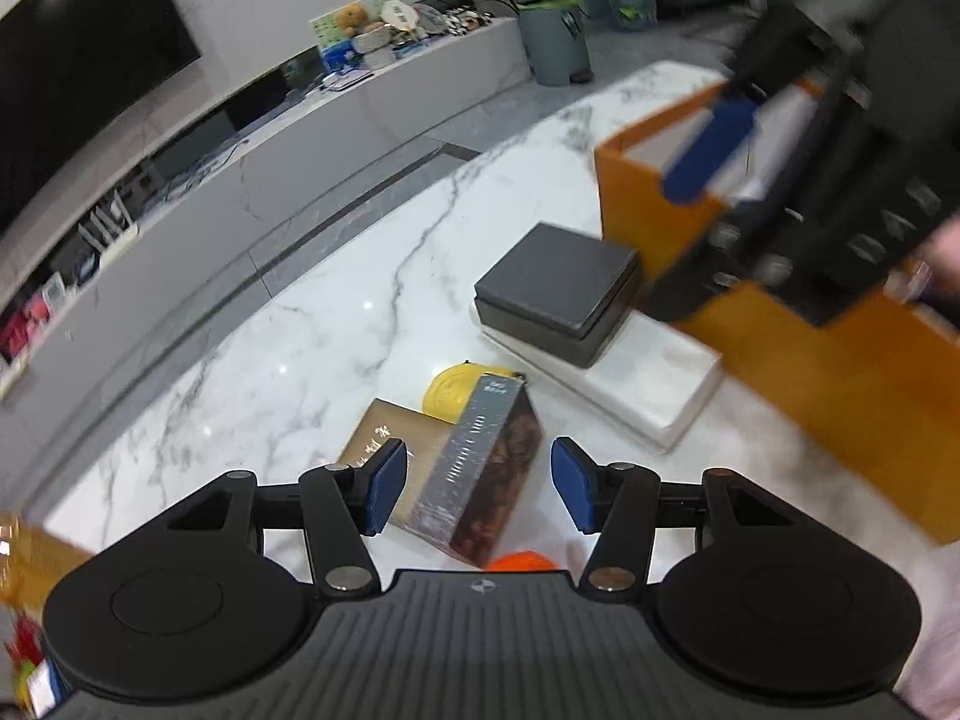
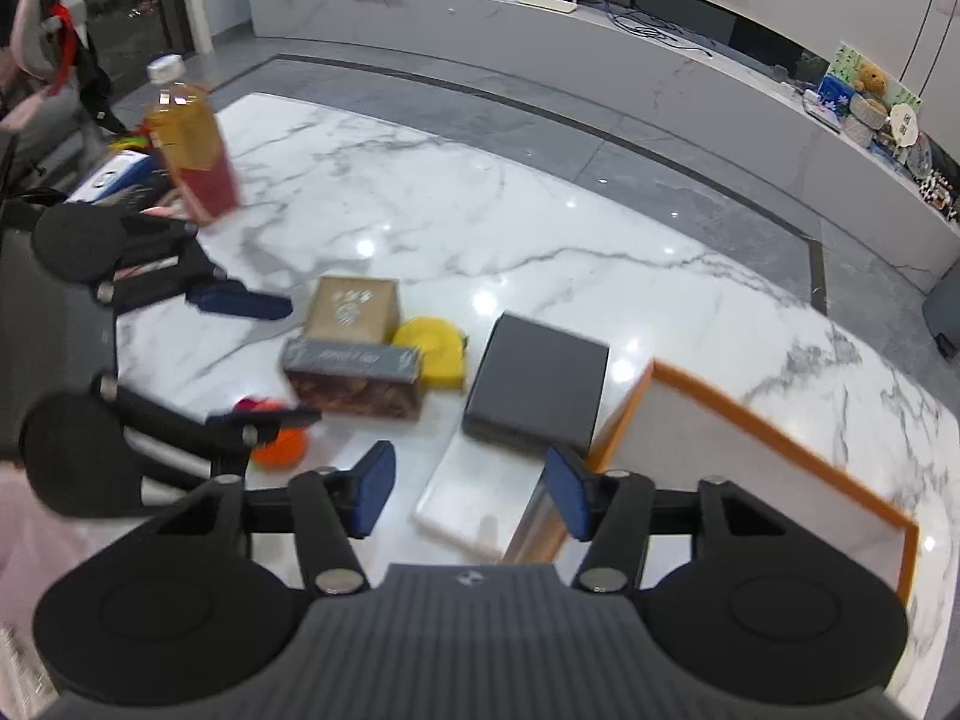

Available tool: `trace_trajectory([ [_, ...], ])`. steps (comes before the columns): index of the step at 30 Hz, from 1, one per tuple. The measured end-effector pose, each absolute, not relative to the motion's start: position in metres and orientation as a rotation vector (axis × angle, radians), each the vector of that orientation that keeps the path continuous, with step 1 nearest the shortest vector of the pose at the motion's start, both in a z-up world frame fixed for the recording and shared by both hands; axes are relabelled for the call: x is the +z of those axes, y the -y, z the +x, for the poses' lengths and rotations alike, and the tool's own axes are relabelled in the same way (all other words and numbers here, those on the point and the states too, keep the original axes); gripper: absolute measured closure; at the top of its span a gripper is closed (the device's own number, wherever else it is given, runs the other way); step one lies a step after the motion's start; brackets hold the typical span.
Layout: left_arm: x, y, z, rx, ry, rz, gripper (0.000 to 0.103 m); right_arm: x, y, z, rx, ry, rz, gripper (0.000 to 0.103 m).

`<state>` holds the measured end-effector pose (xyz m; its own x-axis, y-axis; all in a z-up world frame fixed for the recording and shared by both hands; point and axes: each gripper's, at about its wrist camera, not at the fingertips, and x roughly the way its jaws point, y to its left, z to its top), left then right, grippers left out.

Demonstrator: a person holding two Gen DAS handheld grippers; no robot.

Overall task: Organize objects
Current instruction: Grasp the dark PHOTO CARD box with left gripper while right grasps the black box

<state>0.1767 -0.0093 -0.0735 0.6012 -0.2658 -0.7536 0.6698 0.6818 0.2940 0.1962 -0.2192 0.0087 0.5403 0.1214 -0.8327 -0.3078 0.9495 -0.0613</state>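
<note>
White marble with grey veins forms the table (image 2: pixel 480 228) that carries every object.

Left gripper (image 1: pixel 479 489): the blue pads stand apart with nothing pressed between them. The jaws are open. A long brown-and-grey box (image 1: pixel 480 474) lies on the table below the gap, and no pad touches it. In the right wrist view the same gripper (image 2: pixel 264 360) reaches in from the left edge of the table, over the group of small objects.

Right gripper (image 2: pixel 468 495): the jaws are open and hold nothing. Below them lie the near end of a white slab (image 2: pixel 474 504) and the near corner of an orange-edged open box (image 2: pixel 780 432). In the left wrist view this gripper (image 1: pixel 714 150) hangs over the opening of the orange box.

Object positions:
- A dark grey lidded box (image 2: pixel 537 381) rests on the far end of the white slab, just beside the orange box.
- A tan carton (image 2: pixel 354 309) lies flat behind the long box and touches it.
- A yellow round object (image 2: pixel 432 348) sits between the long box and the grey box.
- An orange item (image 2: pixel 282 447) lies near the front edge, partly under the left gripper.
- A bottle (image 2: pixel 192 144) of amber liquid with a red label stands near the far left corner of the table. It is blurred.
</note>
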Motion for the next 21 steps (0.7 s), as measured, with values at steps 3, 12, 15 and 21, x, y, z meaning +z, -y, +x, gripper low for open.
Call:
trace_trajectory([
  [3,-0.086,0.013,0.181,-0.595,-0.72,0.679,0.04,-0.004,0.208,0.221,0.237,-0.989,-0.241,0.041],
  [12,-0.104,0.018,0.187,-0.606,-0.681,0.758,0.045,-0.04,0.191,0.275,0.152,-1.051,-0.295,0.038],
  [15,-0.106,0.018,0.189,-0.603,-0.697,0.74,0.056,-0.049,0.187,0.282,0.121,-1.059,-0.307,0.035],
  [21,-0.105,0.018,0.188,-0.585,-0.715,0.701,0.065,-0.063,0.179,0.287,0.061,-1.044,-0.392,0.029],
])
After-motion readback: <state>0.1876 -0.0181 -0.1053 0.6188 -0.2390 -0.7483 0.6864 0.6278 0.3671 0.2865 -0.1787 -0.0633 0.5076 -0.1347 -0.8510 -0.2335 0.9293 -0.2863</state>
